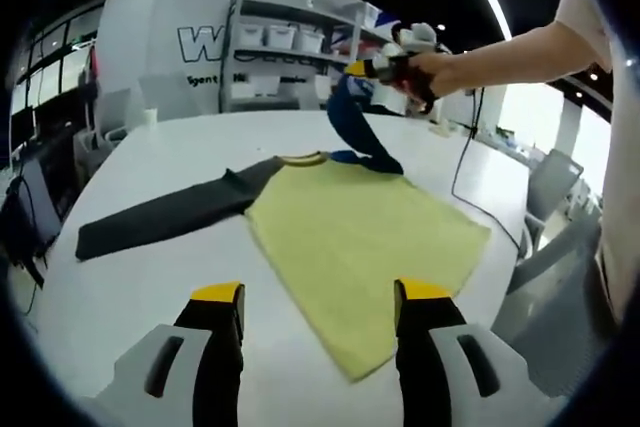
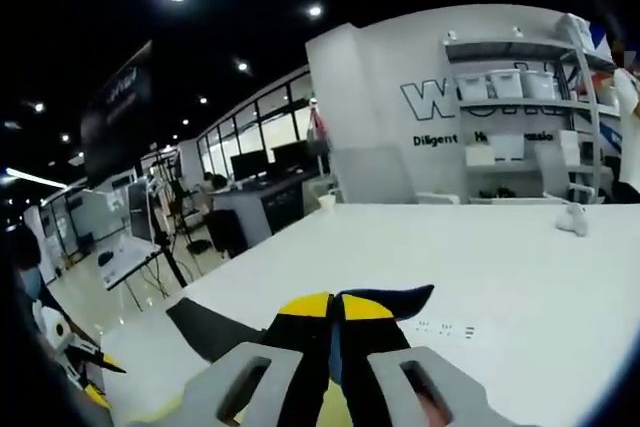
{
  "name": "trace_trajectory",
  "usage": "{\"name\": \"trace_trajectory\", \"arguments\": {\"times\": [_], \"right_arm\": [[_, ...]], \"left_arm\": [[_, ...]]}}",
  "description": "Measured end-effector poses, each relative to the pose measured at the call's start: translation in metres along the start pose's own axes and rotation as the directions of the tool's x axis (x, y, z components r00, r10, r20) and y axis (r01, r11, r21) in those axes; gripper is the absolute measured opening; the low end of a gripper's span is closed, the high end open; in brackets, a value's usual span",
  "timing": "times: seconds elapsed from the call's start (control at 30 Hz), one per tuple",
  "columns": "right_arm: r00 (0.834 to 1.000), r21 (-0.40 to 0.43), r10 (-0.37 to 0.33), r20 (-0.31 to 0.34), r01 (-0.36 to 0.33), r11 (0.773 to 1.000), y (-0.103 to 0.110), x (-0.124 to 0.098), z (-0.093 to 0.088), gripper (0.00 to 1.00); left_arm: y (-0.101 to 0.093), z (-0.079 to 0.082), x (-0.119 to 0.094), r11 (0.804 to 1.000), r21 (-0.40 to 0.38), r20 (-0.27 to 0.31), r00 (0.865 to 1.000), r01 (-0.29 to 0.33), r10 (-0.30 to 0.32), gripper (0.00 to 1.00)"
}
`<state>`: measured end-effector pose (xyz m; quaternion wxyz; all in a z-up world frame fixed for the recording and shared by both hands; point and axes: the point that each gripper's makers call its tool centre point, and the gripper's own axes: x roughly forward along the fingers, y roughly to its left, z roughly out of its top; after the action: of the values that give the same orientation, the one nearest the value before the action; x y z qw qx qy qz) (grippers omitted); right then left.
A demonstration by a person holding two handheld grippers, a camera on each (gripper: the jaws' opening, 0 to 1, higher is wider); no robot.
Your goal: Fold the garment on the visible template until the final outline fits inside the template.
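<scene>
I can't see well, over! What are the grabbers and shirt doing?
Left gripper open, hovering. Right gripper shut on blue sleeve, lifted. Yellow shirt flat on table.

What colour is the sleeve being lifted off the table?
Blue sleeve, pinched by the right gripper; clearest in the left gripper view.

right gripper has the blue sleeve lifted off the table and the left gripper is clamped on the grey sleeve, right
Not quite. The left gripper is open, hovering over the yellow body, apart from the grey sleeve; the left gripper view shows this. The right gripper does hold the blue sleeve lifted.
</scene>
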<state>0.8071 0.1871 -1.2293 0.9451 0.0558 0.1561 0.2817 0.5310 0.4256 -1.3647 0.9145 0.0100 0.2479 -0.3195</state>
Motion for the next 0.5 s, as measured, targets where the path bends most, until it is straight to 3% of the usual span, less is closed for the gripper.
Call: {"name": "trace_trajectory", "arguments": {"times": [0.5], "right_arm": [[0.986, -0.057, 0.083, -0.147, -0.092, 0.994, 0.042, 0.038, -0.06, 0.0]], "left_arm": [[0.003, 0.003, -0.003, 1.0, -0.007, 0.015, 1.0, -0.008, 0.008, 0.58]]}}
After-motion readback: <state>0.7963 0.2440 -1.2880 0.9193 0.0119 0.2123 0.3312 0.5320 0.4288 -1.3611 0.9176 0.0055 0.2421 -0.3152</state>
